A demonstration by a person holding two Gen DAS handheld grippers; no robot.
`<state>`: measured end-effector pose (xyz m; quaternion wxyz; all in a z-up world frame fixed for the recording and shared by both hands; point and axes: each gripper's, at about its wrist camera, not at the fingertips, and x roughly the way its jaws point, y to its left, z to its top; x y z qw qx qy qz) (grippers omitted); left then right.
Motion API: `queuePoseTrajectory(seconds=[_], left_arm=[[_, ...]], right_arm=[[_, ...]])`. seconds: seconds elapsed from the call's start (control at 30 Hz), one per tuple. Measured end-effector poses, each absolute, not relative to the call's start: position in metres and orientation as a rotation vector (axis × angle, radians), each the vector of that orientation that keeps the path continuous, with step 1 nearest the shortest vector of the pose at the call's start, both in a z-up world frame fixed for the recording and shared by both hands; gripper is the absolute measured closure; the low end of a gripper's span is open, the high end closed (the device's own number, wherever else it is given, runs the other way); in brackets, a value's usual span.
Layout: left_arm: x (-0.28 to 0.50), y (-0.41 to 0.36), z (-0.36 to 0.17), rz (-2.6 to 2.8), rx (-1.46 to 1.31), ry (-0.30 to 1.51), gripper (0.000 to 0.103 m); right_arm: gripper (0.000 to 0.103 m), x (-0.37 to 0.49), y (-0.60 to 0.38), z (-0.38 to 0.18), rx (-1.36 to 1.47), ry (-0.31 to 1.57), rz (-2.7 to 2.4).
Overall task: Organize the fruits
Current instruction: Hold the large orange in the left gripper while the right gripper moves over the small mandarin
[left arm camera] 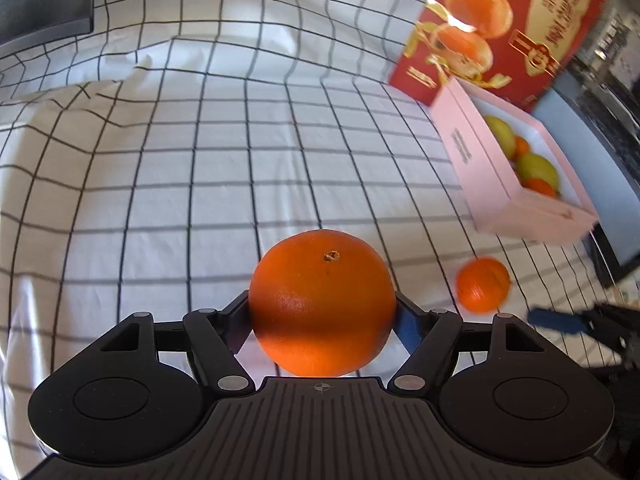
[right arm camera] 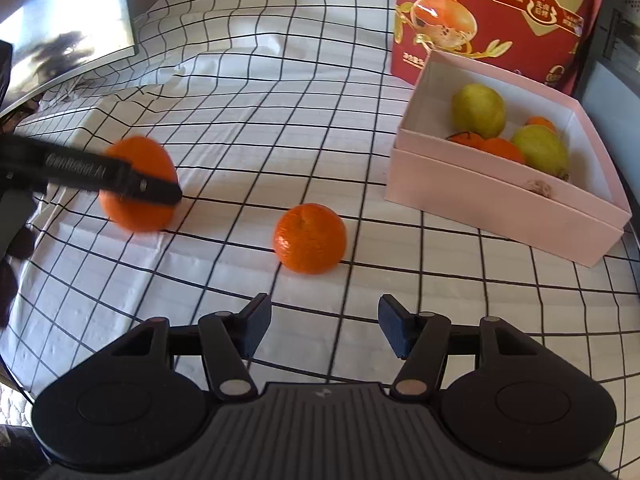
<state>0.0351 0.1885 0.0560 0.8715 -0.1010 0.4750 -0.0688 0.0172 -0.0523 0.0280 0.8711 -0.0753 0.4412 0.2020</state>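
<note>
Right now my left gripper [left arm camera: 322, 312] is clamped on a large orange [left arm camera: 322, 302], one finger pressed to each side of the fruit, stem scar facing up. In the right wrist view the same orange [right arm camera: 138, 184] sits at about nine o'clock with a black finger [right arm camera: 120, 178] of the left gripper across its front; whether it touches the cloth I cannot tell.

My right gripper [right arm camera: 324, 330] is released, its blue pads standing apart with nothing between them. Just beyond it, at twelve o'clock, a smaller orange [right arm camera: 309, 238] lies on the checked tablecloth [right arm camera: 248, 120]. From the left wrist camera that smaller orange [left arm camera: 483, 285] appears at three o'clock, blurred, with a blue pad [left arm camera: 554, 320] of the right gripper just below it.

The pink box [right arm camera: 500, 196] stands open at about two o'clock in the right view, resting on the cloth well apart from both loose oranges. Inside it I count two yellow-green fruits [right arm camera: 478, 110] and at least two orange ones [right arm camera: 496, 148], packed close together. Behind the box, touching or nearly touching its far wall, stands a red carton [right arm camera: 500, 12] printed with orange halves. In the left view the pink box [left arm camera: 480, 160] lies at two o'clock with the carton [left arm camera: 516, 28] above it.
</note>
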Motion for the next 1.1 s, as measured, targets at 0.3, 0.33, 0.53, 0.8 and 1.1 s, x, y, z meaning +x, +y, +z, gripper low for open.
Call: queuePoseTrajectory(seconds=[0.3, 0.33, 0.53, 0.8, 1.1], left_arm=[[0.012, 0.161, 0.057, -0.266, -0.197, 1.069, 0.026], [0.013, 0.159, 0.056, -0.265, -0.186, 1.077, 0.026], [0.018, 0.167, 0.06, -0.245, -0.193, 1.065, 0.026], [0.023, 0.18, 0.068, -0.192, -0.236, 1.017, 0.026], [0.025, 0.187, 0.076, -0.184, -0.271, 0.95, 0.028]], right_arm=[[0.043, 0.013, -0.04, 0.033, -0.187, 0.901, 0.456], [0.043, 0.013, -0.039, 0.032, -0.186, 0.902, 0.457], [0.043, 0.011, -0.04, 0.034, -0.186, 0.893, 0.466], [0.043, 0.004, -0.037, 0.038, -0.197, 0.876, 0.478], [0.043, -0.008, -0.01, 0.04, -0.273, 0.855, 0.568]])
